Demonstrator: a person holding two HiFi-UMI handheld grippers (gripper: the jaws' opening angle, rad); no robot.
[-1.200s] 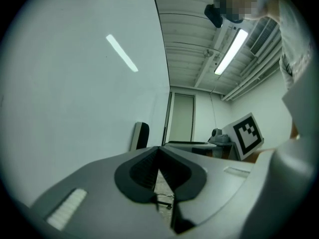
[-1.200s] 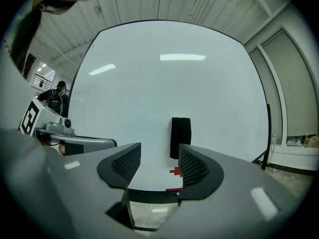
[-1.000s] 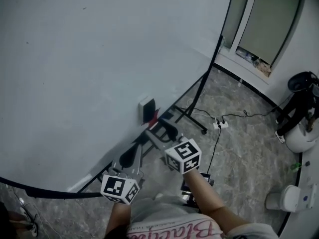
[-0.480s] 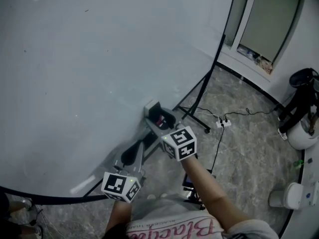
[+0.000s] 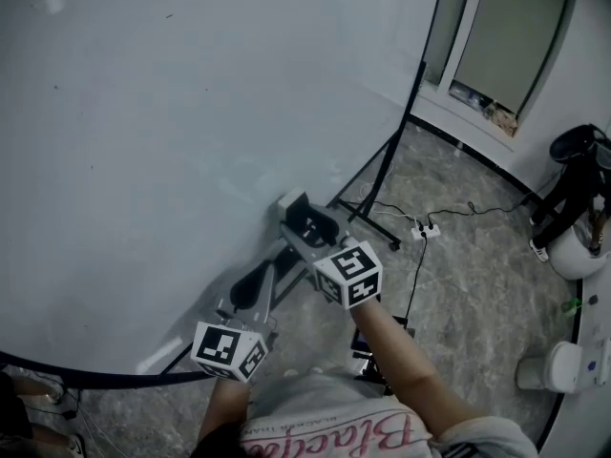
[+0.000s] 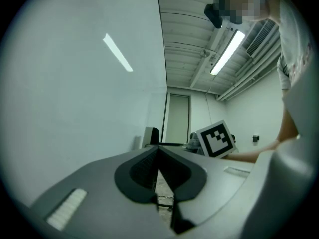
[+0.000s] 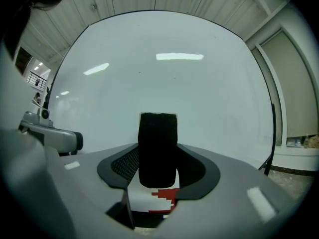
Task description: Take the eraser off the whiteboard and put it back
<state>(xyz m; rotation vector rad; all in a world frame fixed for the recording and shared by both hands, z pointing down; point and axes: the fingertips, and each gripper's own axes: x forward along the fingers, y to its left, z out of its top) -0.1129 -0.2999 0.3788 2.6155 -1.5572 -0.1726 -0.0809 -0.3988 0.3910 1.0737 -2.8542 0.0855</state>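
Observation:
The eraser [image 5: 293, 205], white and red with a black felt face, is low on the whiteboard [image 5: 191, 113]. My right gripper [image 5: 302, 219] has it between its jaws, which are closing, and the pads lie against its sides. In the right gripper view the eraser [image 7: 158, 153] stands upright between the pads, felt end toward the board [image 7: 174, 83]; I cannot tell whether it touches the board. My left gripper [image 5: 250, 290] hangs lower left, close to the board. Its jaws meet in the left gripper view [image 6: 158, 151], with nothing in them.
The whiteboard's black stand legs [image 5: 368, 225] spread over the marble floor. A white power strip [image 5: 425, 229] with cables lies right of them. A white bin [image 5: 546, 372] and a black and white appliance [image 5: 578, 218] stand at the far right, below a window sill [image 5: 487, 113].
My right gripper moved up to the eraser on the board, and the eraser now sits between its jaws. The left gripper has hardly moved.

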